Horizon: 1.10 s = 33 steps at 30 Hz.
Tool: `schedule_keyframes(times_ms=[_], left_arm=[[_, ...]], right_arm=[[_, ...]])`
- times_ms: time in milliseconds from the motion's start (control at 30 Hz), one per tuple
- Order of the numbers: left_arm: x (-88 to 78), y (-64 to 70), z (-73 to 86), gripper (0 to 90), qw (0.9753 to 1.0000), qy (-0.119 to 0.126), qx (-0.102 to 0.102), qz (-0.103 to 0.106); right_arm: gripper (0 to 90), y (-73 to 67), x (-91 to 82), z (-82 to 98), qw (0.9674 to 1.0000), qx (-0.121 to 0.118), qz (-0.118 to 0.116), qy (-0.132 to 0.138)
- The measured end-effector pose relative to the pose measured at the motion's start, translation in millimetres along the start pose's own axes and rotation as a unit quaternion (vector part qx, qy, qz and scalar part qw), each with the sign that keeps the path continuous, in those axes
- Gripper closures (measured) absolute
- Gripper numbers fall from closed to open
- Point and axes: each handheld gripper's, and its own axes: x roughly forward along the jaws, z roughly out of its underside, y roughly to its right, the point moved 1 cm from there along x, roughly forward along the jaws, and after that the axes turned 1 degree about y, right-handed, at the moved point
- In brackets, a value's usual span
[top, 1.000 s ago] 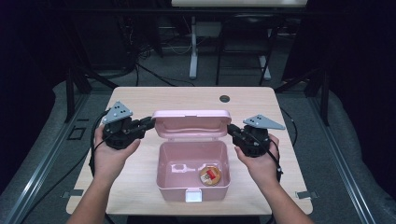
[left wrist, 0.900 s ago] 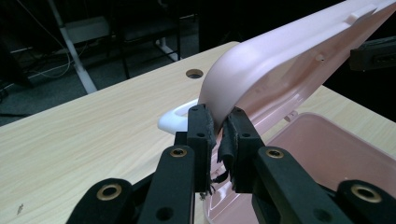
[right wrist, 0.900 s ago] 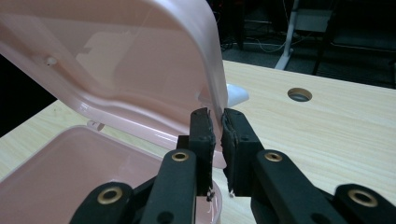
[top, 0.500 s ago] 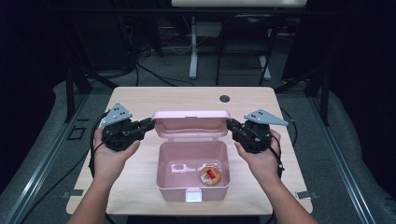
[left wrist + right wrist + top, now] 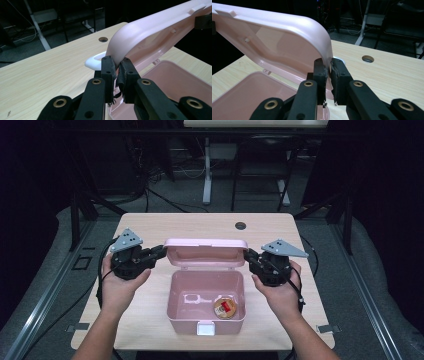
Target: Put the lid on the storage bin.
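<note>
Since the earlier high view, the right gripper (image 5: 248, 256) has been edging in a little toward the lid's corner, and its grey plate is sitting flatter; the left gripper (image 5: 161, 252) and the pink box (image 5: 206, 319) are lying where they were.

In the high view, the box is standing open at the middle of the wooden table (image 5: 200, 224), its lid (image 5: 207, 252) raised at the far side. A gripper is meeting each end of the lid, the person's hands coming in from below. A small round item (image 5: 224, 308) and a pale piece (image 5: 192, 298) are lying inside the box.

In the left gripper view, the left gripper (image 5: 117, 72) is pinching the lid's (image 5: 152, 27) curved edge between narrowly set jaws, both pads pressing on the pink plastic. A white handle (image 5: 93, 61) is showing just behind the jaws, on the table (image 5: 45, 72).

In the right gripper view, the right gripper (image 5: 329, 71) is likewise clamping the lid's (image 5: 287, 32) rounded corner, jaws narrow, with the open box (image 5: 244, 95) lying below.
</note>
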Motion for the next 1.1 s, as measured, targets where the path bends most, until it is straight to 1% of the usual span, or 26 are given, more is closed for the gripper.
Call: schedule_keyframes(times_ms=[200,400,567,1100], left_arm=[[0.5,0.5,-0.1,83.0,1.0,-0.002,0.002,0.001],[-1.8,1.7,2.7,82.8,1.0,0.001,0.0,0.005],[-3.4,3.1,3.6,82.8,1.0,-0.001,0.004,0.006],[-9.5,7.7,9.2,82.9,0.9999,-0.003,0.008,0.01]], right_arm=[[82.3,0.9,-1.7,1.3,1.0,0.004,-0.002,0.001],[82.1,-0.1,-3.6,2.4,1.0,0.0,-0.003,0.001],[81.9,0.1,-4.3,3.5,1.0,0.002,-0.005,0.003],[81.4,-3.3,-8.9,7.5,1.0,-0.004,-0.006,0.002]])
